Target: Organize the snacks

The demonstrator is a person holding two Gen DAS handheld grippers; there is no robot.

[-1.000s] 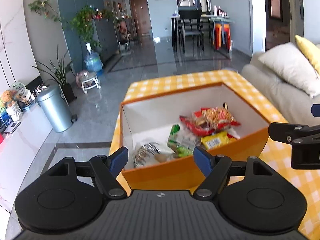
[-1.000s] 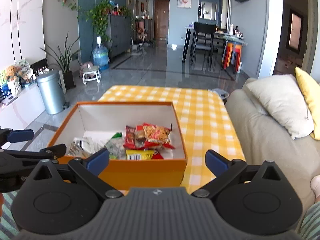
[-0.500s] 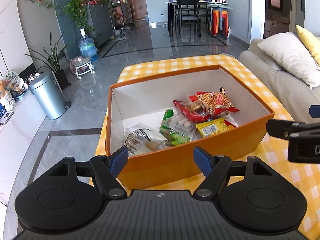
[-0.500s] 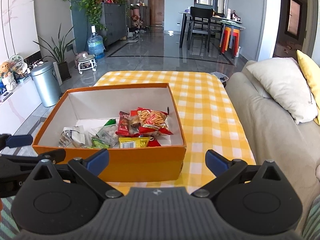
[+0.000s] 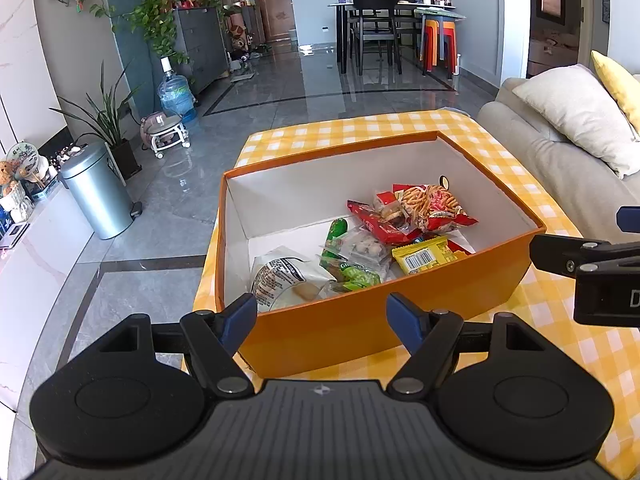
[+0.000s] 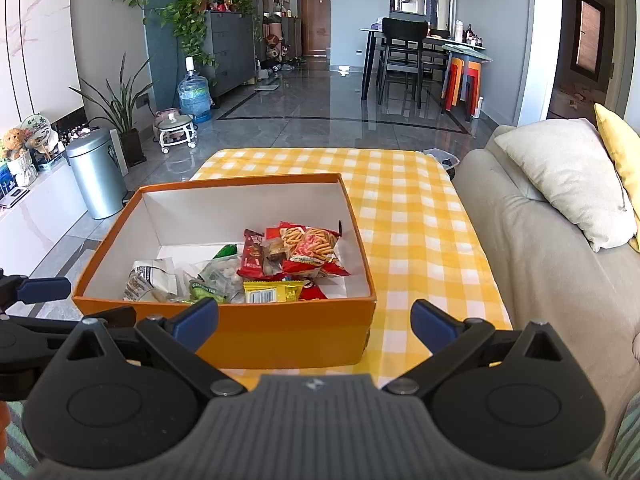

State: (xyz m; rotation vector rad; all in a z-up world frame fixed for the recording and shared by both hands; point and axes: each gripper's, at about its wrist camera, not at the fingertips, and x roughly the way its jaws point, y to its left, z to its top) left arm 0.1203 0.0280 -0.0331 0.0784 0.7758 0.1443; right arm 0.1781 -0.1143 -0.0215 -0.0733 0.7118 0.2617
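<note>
An orange box (image 5: 360, 328) with a white inside stands on the yellow checked tablecloth (image 5: 560, 352). It holds several snack packets: a red noodle bag (image 5: 434, 208), a yellow packet (image 5: 426, 254), a green packet (image 5: 352, 270) and a white packet (image 5: 280, 278). The box also shows in the right wrist view (image 6: 280, 332), with the red bag (image 6: 312, 248) inside. My left gripper (image 5: 322, 318) is open and empty, just before the box's near wall. My right gripper (image 6: 314, 320) is open and empty, before the box's near right corner.
A grey sofa (image 6: 552, 272) with a pale cushion (image 6: 568, 180) runs along the table's right side. A metal bin (image 5: 96, 192), plants and a water bottle stand on the floor to the left. A dining table with chairs (image 6: 404, 56) is far behind.
Both grippers have risen and drawn back a little from the box, so more of its inside shows. Both stayed open and empty.
</note>
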